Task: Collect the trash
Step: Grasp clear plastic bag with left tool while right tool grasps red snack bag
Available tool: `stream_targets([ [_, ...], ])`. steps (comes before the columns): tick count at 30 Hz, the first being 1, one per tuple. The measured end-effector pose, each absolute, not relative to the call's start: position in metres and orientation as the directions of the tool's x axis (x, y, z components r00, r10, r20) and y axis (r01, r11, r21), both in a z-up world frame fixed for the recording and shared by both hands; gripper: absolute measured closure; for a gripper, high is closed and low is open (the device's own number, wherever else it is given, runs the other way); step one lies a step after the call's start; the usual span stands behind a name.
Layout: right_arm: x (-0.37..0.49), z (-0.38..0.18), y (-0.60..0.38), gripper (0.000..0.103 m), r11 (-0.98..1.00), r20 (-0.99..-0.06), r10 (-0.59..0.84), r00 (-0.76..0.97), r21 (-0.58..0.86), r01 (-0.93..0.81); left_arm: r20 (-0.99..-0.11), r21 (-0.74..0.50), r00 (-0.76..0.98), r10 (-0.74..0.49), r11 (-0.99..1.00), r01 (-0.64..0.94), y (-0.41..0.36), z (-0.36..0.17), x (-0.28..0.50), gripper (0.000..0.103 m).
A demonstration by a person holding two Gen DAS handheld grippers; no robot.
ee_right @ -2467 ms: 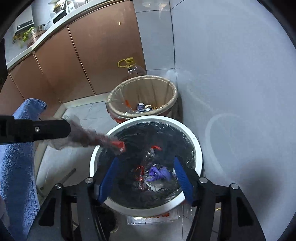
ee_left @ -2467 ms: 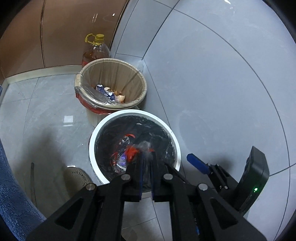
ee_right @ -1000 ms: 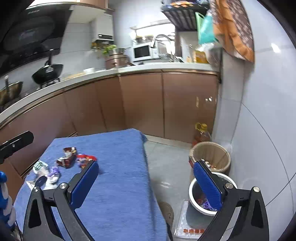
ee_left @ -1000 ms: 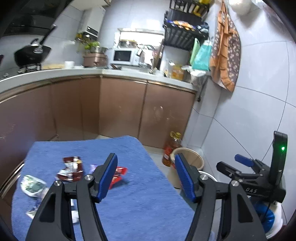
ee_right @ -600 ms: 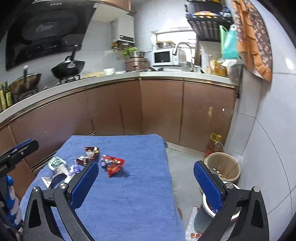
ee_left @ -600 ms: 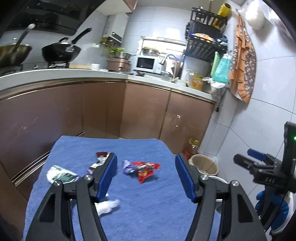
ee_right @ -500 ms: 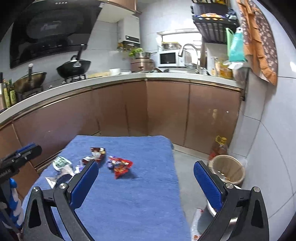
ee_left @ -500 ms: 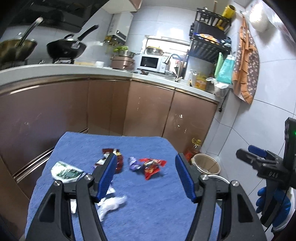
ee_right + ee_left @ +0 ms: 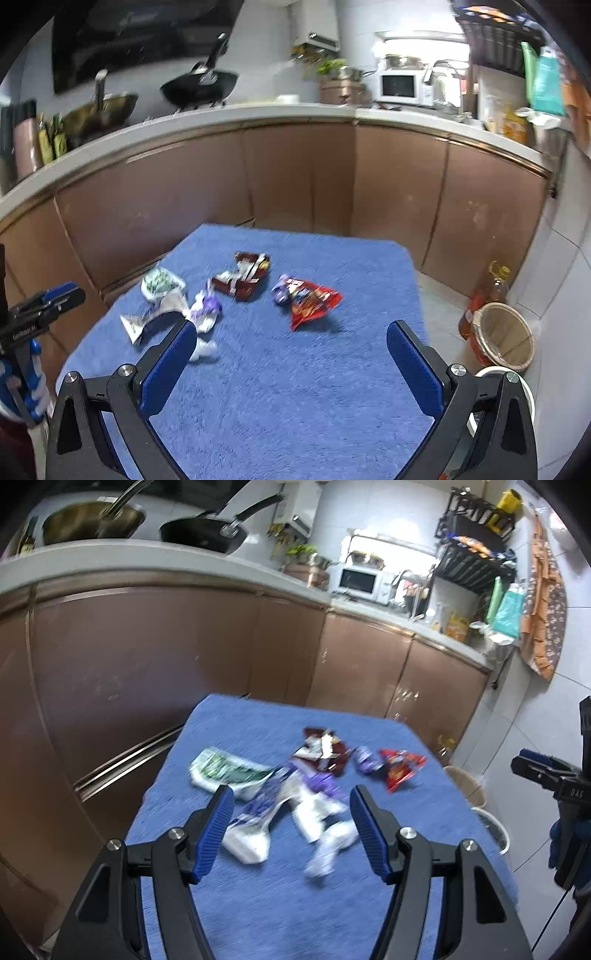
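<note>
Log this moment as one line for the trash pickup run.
left tool: open, empty, over white wrappers | right tool: open, empty | red wrapper: on blue cloth | bins: on floor

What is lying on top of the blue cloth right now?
On the blue cloth: a red snack wrapper, a dark red packet, a green-and-white packet and crumpled white and purple wrappers. Whatever lies beneath that pile is covered.

On the blue-cloth-covered desk (image 9: 295,387), crumpled snack wrappers (image 9: 240,280) lie scattered across the frame's middle, with a red foil packet (image 9: 310,299) furthest right. Behind the desk runs a brown cabinet row (image 9: 295,177) under a counter. At lower right, on the floor, a woven wastebasket (image 9: 506,339) stands before an oil bottle (image 9: 487,288).
</note>
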State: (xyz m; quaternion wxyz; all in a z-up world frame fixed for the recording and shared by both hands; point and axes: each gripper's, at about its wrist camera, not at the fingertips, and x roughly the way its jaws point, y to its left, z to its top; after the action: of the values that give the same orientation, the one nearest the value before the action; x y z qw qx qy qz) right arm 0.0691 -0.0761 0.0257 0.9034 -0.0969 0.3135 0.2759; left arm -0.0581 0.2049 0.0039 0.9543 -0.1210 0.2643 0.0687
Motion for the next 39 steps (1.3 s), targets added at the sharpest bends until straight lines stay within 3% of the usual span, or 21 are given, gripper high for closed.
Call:
stream_targets([
  [10,0.096,-0.029,-0.033,0.0,0.737,-0.717,0.501,0.485,0.059,-0.674,-0.617,-0.198,0.783,-0.082,0.979,-0.053,0.185,-0.041,-0.025,0.04],
  [18,0.128,-0.057,-0.037,0.003,0.741,-0.753,0.486,0.443,0.088,-0.665,-0.69,-0.195,0.71,-0.141,0.981,0.005,0.163,-0.078,0.03,0.041],
  [24,0.162,-0.069,-0.05,0.012,0.761,-0.759,0.481,0.439,0.113,-0.639,-0.71,-0.201,0.681,-0.178,0.979,0.047,0.15,-0.095,0.056,0.053],
  [29,0.195,-0.071,-0.057,0.012,0.789,-0.737,0.478,0.478,0.12,-0.603,-0.731,-0.179,0.66,-0.175,0.982,0.062,0.142,-0.105,0.068,0.054],
  [36,0.235,-0.08,-0.047,0.013,0.775,-0.721,0.505,0.474,0.137,-0.617,-0.735,-0.197,0.651,-0.19,0.978,0.064,0.143,-0.114,0.076,0.071],
  [39,0.246,-0.089,-0.039,0.023,0.759,-0.736,0.502,0.454,0.123,-0.64,-0.73,-0.217,0.652,-0.202,0.974,0.06,0.146,-0.115,0.077,0.071],
])
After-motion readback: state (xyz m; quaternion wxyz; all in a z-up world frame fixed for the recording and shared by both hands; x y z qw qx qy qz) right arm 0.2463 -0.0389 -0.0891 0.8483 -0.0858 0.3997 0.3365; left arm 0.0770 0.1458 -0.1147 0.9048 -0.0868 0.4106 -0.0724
